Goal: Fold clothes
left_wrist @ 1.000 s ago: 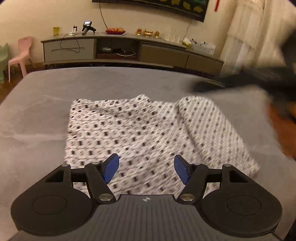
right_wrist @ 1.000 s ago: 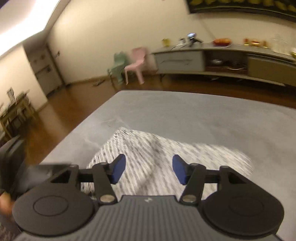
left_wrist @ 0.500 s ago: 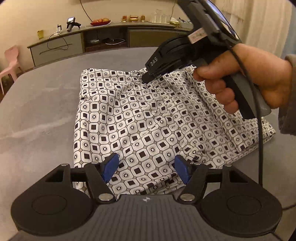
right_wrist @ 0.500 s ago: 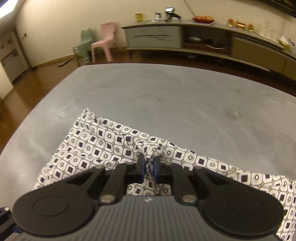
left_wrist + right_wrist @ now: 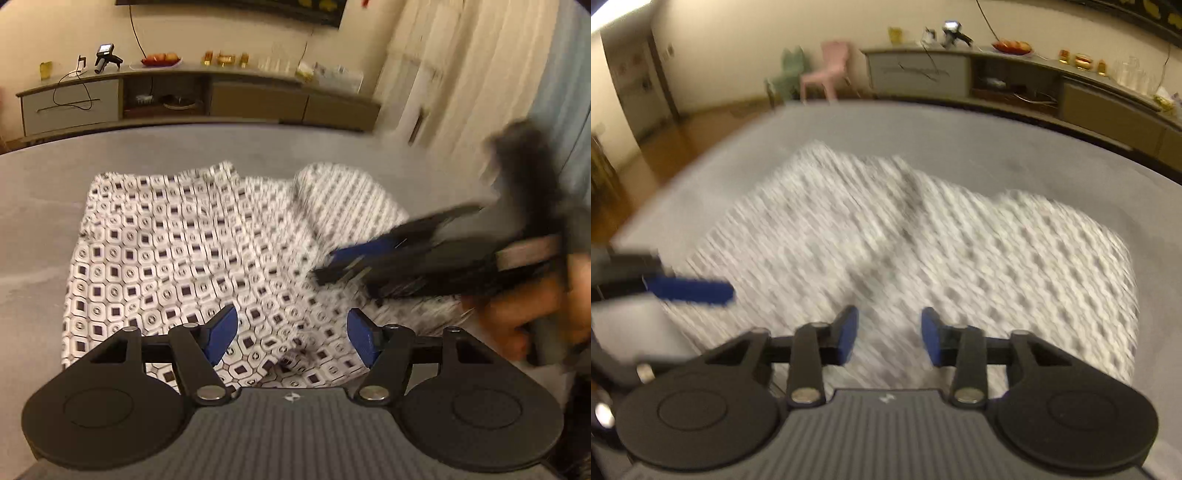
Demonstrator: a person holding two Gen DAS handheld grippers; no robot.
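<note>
A black-and-white patterned garment (image 5: 192,251) lies partly folded and rumpled on the grey surface (image 5: 55,192). My left gripper (image 5: 291,328) hovers open over its near edge, with nothing between the blue pads. At the right of the left wrist view, a hand (image 5: 535,314) holds my right gripper (image 5: 332,266), blurred, just over the garment's right side. Seen from the right wrist, the right gripper (image 5: 889,332) has its jaws opening, and only blurred garment (image 5: 923,236) lies beneath the gap. A blue finger of the left gripper (image 5: 690,290) pokes in from the left.
A long low sideboard (image 5: 184,96) with small items on top runs along the far wall. Pale curtains (image 5: 461,74) hang at the right. A pink chair (image 5: 827,70) and a green one stand on the wooden floor beyond the grey surface's left edge.
The right gripper, pinched on a bunched fold near the garment's far middle half a second ago, has let go, opened and swung to the near right side. The left gripper sank slightly.
</note>
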